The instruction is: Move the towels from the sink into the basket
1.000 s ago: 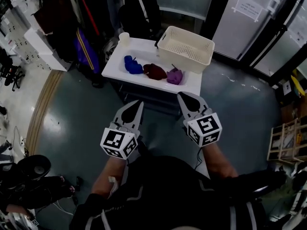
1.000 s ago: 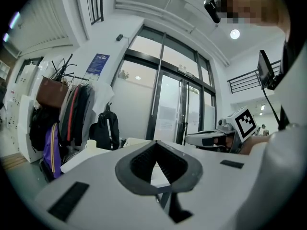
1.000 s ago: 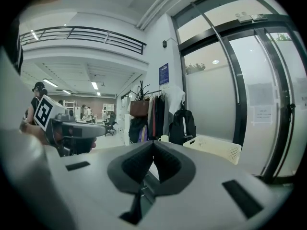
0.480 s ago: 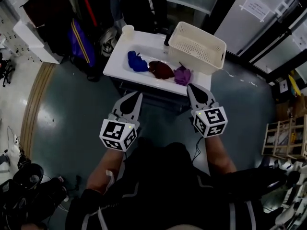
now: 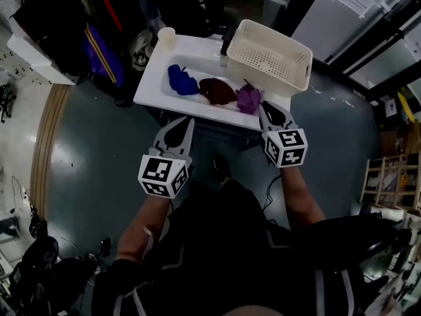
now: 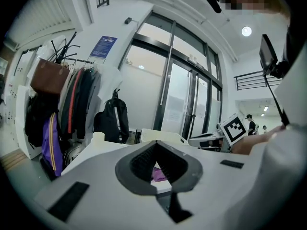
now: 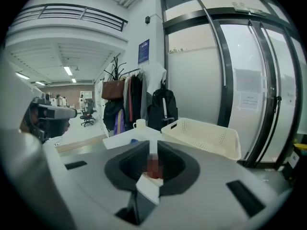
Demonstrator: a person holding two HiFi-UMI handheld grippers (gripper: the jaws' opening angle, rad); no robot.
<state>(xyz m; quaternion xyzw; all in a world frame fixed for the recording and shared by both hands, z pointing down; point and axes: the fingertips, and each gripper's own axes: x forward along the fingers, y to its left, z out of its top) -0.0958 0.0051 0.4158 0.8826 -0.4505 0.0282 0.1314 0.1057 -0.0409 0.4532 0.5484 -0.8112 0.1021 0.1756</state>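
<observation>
Three towels lie in the white sink (image 5: 154, 84): a blue towel (image 5: 181, 81), a dark red towel (image 5: 217, 91) and a purple towel (image 5: 248, 99). The cream basket (image 5: 268, 63) stands at the sink's right end. My left gripper (image 5: 182, 125) is shut and empty, short of the sink's front edge; in the left gripper view (image 6: 154, 143) the purple towel (image 6: 158, 175) shows beyond its jaws. My right gripper (image 5: 269, 108) hangs at the front edge, just right of the purple towel. Its jaws (image 7: 152, 150) have just been opening to a narrow gap, nothing between them; the red towel (image 7: 152, 167) shows beyond.
A pale cup (image 5: 166, 35) stands at the sink's far left corner. Bags and hung clothes (image 5: 99, 45) crowd the left behind the sink. Glass doors (image 5: 368, 25) run along the right. Grey floor surrounds the stand.
Both grippers have moved forward toward the sink and sunk a little. The right one's tips have reached the sink's front edge beside the purple towel, and a thin gap now shows between its jaws.
</observation>
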